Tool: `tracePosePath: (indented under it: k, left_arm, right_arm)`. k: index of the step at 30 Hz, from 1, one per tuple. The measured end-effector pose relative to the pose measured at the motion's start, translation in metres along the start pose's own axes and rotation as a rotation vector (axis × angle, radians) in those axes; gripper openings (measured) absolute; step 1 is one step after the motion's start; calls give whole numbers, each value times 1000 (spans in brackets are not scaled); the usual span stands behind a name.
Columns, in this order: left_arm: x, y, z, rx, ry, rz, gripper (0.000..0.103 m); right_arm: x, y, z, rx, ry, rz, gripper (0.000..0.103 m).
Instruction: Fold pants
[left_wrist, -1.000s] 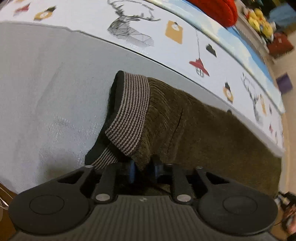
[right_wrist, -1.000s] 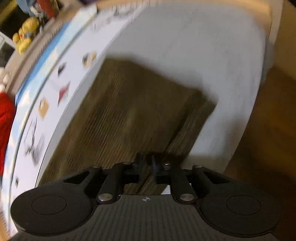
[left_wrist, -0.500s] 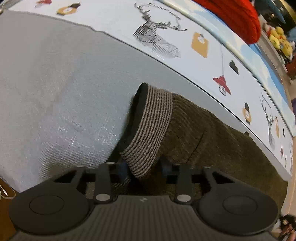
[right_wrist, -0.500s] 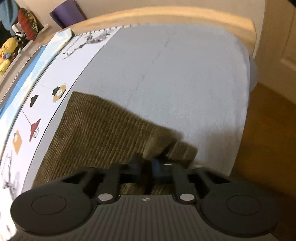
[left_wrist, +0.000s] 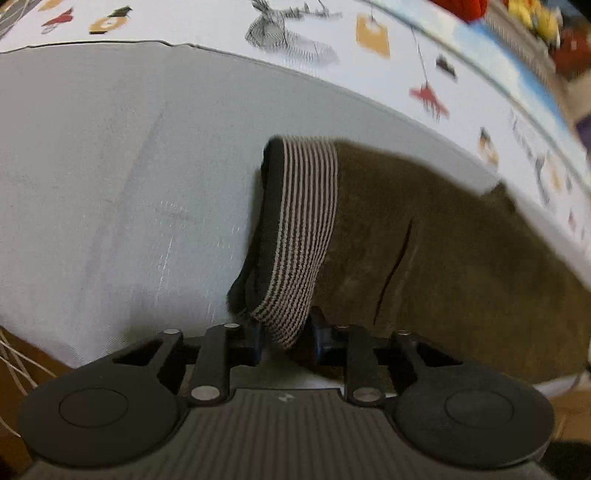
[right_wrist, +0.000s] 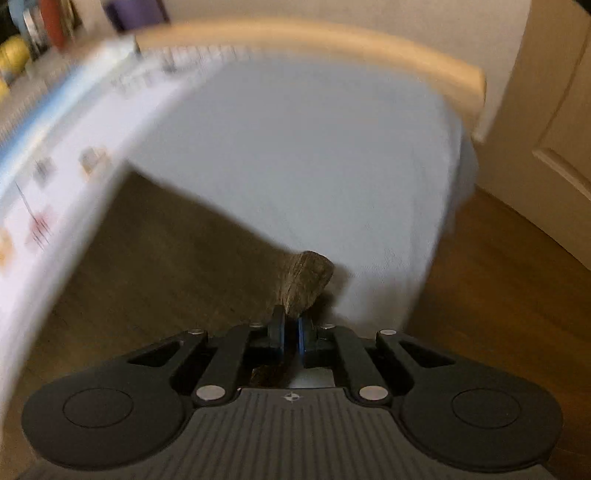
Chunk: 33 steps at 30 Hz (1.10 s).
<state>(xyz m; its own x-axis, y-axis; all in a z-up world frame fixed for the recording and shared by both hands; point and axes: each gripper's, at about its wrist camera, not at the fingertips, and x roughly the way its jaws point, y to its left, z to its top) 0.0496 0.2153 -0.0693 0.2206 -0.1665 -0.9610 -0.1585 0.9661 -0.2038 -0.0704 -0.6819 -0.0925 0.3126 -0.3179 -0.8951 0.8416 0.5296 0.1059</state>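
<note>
Olive-brown corduroy pants (left_wrist: 443, 251) lie on the grey sheet (left_wrist: 110, 177) of a bed. Their striped waistband (left_wrist: 303, 236) stands up in front of my left gripper (left_wrist: 286, 334), whose jaws are closed on its near corner. In the right wrist view the pants (right_wrist: 155, 251) spread to the left, blurred. My right gripper (right_wrist: 290, 330) is shut on a bunched leg hem (right_wrist: 306, 280) that sticks up between its fingers.
A patterned white blanket (left_wrist: 332, 55) with deer and lantern prints lies beyond the pants. The bed's wooden footboard (right_wrist: 332, 40) curves across the far end. Wooden floor (right_wrist: 498, 277) and a door (right_wrist: 554, 110) are to the right. Toys sit on a far shelf (left_wrist: 532, 18).
The right gripper has lifted the hem corner, which now bunches up between its fingers, and it is moving fast. The left gripper still holds the waistband and has shifted a little.
</note>
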Motion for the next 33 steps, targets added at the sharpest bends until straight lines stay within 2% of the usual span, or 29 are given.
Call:
tracePosePath:
  k: [3, 6, 9, 10, 11, 13, 15, 16, 17, 18, 19, 22, 23, 25, 29, 31, 33]
  left_arm:
    - [-12, 0, -2, -2, -51, -6, 37]
    - [-34, 1, -2, -25, -187, 13, 39]
    - [-54, -13, 2, 43, -332, 60, 39]
    - [-56, -18, 2, 63, -359, 52, 38]
    - [-57, -24, 3, 84, -372, 29, 38]
    - [-55, -30, 4, 128, -369, -16, 37]
    - [-46, -37, 4, 186, -333, -16, 33]
    - [-37, -40, 4, 221, -293, 11, 30]
    - [-24, -41, 5, 254, -228, 69, 28]
    - [-11, -41, 3, 283, -170, 141, 26]
    - [0, -41, 2, 310, -116, 214, 29]
    - [-3, -34, 7, 251, -103, 185, 30]
    - [-7, -32, 9, 229, -114, 173, 30]
    - [-20, -31, 11, 216, -193, 144, 30]
    - [-38, -44, 20, 219, -354, 54, 30]
    - [-39, -55, 20, 240, -389, 26, 30]
    - [-30, -66, 22, 288, -379, 56, 30]
  right_arm:
    - [-3, 5, 2, -11, -19, -10, 7]
    - [-12, 8, 1, 14, -47, -14, 7]
    - [-15, 9, -3, 20, -47, -24, 8]
    - [-15, 9, -2, 30, -50, -29, 8]
    - [-15, 12, 2, 38, -57, -42, 14]
    - [-24, 19, 4, 23, -104, -92, 22]
    - [-36, 30, 5, -30, -183, -147, 26]
    - [-42, 37, 4, -60, -222, -154, 27]
    - [-50, 44, 3, -88, -260, -146, 29]
    - [-58, 54, 1, -118, -303, -122, 29]
    - [-66, 62, -1, -143, -335, -96, 30]
    - [-87, 93, -11, -238, -424, 27, 34]
    - [-93, 105, -16, -280, -443, 80, 37]
    - [-102, 129, -26, -358, -443, 192, 41]
    - [-120, 185, -56, -517, -426, 405, 41]
    - [-133, 214, -70, -590, -416, 507, 41]
    - [-146, 245, -86, -655, -390, 597, 41]
